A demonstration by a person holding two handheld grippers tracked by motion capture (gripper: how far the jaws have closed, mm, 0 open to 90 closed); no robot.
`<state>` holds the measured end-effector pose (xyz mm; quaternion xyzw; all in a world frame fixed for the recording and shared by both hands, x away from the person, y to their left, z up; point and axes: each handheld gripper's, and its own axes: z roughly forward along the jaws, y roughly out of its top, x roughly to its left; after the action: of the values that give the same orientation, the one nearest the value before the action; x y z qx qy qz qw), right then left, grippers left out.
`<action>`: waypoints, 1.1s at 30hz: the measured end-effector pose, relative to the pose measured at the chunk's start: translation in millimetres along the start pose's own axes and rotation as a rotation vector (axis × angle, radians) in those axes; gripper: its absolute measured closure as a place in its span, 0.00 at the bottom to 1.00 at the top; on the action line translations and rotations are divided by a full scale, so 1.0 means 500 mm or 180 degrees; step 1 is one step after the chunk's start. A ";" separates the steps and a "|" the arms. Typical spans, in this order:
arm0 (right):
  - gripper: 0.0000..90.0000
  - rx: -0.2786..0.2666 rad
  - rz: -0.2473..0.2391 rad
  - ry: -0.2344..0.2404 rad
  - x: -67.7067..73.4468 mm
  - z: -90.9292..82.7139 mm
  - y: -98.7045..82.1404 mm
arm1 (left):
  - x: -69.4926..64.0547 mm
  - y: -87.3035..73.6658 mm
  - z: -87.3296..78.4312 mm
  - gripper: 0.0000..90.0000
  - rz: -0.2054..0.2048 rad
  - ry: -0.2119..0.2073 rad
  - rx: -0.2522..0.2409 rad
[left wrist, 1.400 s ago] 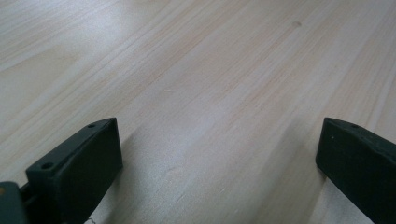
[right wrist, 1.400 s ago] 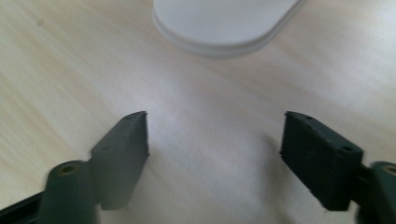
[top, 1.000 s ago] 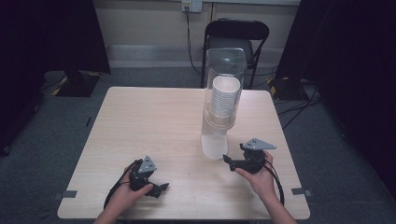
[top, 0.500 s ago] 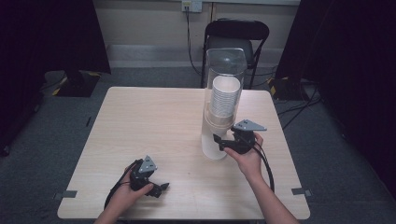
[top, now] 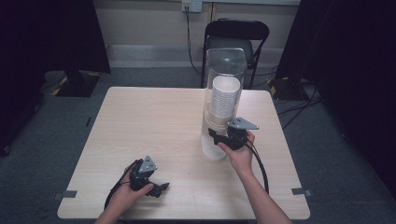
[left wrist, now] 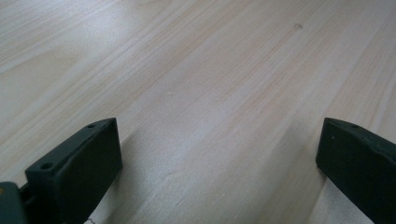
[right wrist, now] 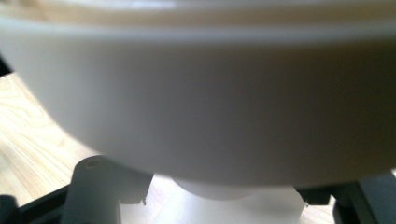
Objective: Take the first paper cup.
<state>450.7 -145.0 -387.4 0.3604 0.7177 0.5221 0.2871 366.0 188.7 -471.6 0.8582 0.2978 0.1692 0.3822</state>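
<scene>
A tall clear cup dispenser (top: 225, 63) stands on the right half of the wooden table (top: 154, 121), with a stack of white paper cups (top: 225, 98) inside and a white base (top: 213, 150). My right gripper (top: 214, 135) is raised against the dispenser's lower part, just under the stack. In the right gripper view a white cup (right wrist: 205, 107) looms very close, its narrow bottom between the wide-apart jaws of the right gripper (right wrist: 205, 207). My left gripper (top: 161, 189) rests on the table near the front edge, open over bare wood (left wrist: 219, 154).
A black folding chair (top: 238, 32) stands behind the table's far edge. Cables (top: 299, 105) lie on the grey floor at the right. Dark curtains hang on both sides. The right gripper's cable (top: 259, 165) trails along the forearm.
My right gripper has risen from the table at the front right and moved left and forward, up against the dispenser under the cup stack. The left gripper has stayed put.
</scene>
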 end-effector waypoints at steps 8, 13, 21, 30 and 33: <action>0.41 -0.0064 0.0009 0.0068 -0.004 0.000 -0.009 | 0.000 0.000 0.000 0.00 0.0000 -0.0002 0.0001; 0.41 -0.0065 -0.0036 0.0107 -0.007 -0.001 -0.011 | 0.000 0.000 0.000 0.00 0.0001 -0.0002 0.0001; 0.41 -0.0108 -0.0048 0.0061 -0.005 -0.001 -0.016 | 0.000 0.000 -0.001 0.00 0.0020 0.0012 0.0003; 0.42 0.0468 -0.0036 -0.0057 -0.023 0.014 -0.122 | 0.000 0.000 -0.001 0.00 0.0018 0.0015 -0.0001; 0.42 0.0383 0.0022 0.0007 -0.023 0.008 -0.126 | 0.001 0.000 -0.001 0.00 0.0023 0.0005 0.0009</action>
<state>446.5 -164.6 -448.5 0.3789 0.7469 0.4793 0.2623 366.1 189.0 -471.2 0.8597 0.2953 0.1709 0.3802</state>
